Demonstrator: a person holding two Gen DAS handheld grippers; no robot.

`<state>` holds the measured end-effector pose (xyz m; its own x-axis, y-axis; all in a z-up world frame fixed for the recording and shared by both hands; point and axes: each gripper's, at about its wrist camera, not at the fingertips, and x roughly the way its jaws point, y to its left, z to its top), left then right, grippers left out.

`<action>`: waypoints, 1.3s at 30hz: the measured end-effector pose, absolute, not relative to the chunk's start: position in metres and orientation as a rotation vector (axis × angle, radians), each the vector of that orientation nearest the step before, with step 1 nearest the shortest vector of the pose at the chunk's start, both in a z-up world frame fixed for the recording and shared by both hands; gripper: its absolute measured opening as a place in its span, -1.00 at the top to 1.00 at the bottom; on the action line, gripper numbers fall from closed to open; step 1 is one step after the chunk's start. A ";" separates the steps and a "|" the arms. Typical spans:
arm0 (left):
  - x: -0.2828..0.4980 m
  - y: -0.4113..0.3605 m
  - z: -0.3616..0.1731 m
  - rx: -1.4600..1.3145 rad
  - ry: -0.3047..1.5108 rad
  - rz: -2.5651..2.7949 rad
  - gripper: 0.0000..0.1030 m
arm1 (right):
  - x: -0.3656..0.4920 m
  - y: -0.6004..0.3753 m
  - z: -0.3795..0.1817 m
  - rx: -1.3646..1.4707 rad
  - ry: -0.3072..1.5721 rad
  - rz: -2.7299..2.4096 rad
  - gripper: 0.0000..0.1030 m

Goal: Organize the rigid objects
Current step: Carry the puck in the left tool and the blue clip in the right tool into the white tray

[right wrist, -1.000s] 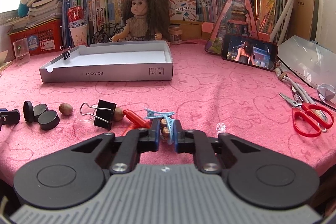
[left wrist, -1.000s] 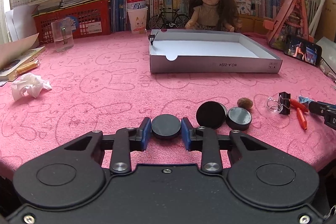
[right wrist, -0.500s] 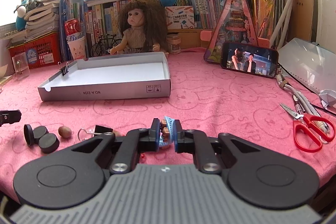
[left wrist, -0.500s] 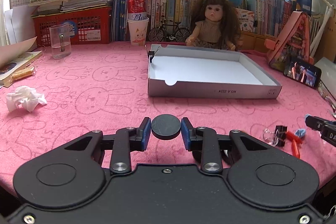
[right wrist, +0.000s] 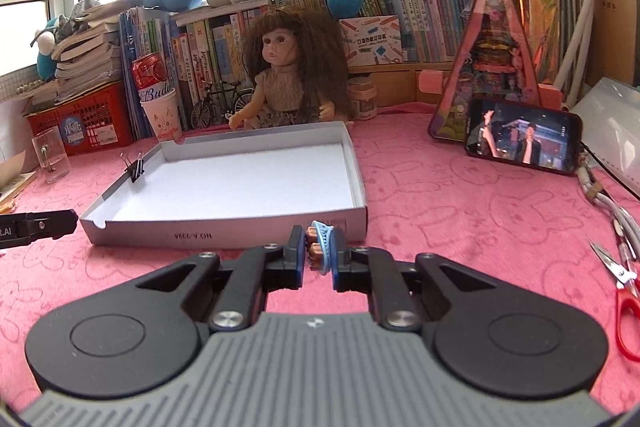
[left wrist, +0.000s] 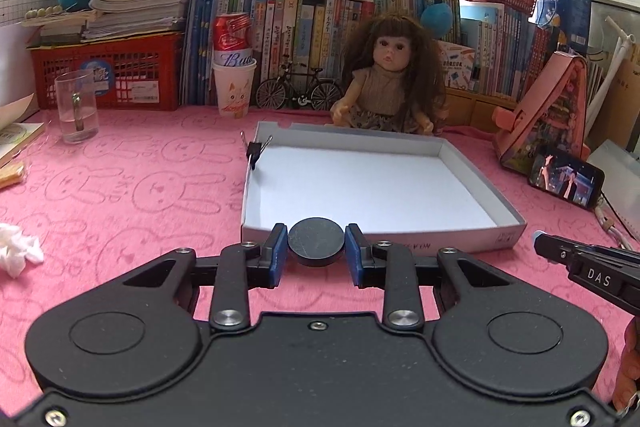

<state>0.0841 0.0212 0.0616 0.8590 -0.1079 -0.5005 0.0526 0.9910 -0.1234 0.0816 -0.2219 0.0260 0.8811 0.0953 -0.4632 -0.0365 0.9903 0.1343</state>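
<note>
A shallow white cardboard tray (left wrist: 460, 163) lies on the pink table (left wrist: 132, 195) in front of a doll (left wrist: 390, 79). Its white floor is bare; the only thing on it is a black binder clip (left wrist: 253, 151) clamped upright on the left wall near the far corner.

The left tongs (left wrist: 316, 251) grip a flat black disc (left wrist: 316, 241) by its edges, held at the tray's near wall. The right tongs (right wrist: 318, 253) are closed on a small blue hair clip (right wrist: 323, 247) with brown pieces beside it, also at the near wall, towards the right corner.

A clear glass (left wrist: 77, 109) near the red crate (left wrist: 108, 75) holds a small dark item I cannot identify. A paper cup (left wrist: 234, 87) carries a red can (left wrist: 231, 33).
</note>
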 end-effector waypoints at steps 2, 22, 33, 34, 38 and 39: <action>0.095 0.020 0.064 -0.111 0.535 -0.091 0.44 | 0.091 -0.222 0.029 0.133 0.494 0.076 0.68; 0.246 -0.008 0.049 -0.110 0.665 -0.080 0.43 | 0.224 -0.195 0.028 0.107 0.628 0.157 0.68; 0.280 -0.022 0.027 -0.068 0.761 -0.068 0.43 | 0.252 -0.187 0.014 0.126 0.767 0.193 0.68; 0.280 -0.023 0.025 -0.063 0.764 -0.068 0.43 | 0.253 -0.187 0.013 0.126 0.771 0.191 0.68; 0.280 -0.028 0.021 -0.041 0.771 -0.065 0.43 | 0.257 -0.187 0.008 0.128 0.785 0.183 0.68; 0.280 -0.029 0.020 -0.043 0.774 -0.065 0.43 | 0.257 -0.187 0.007 0.128 0.787 0.182 0.68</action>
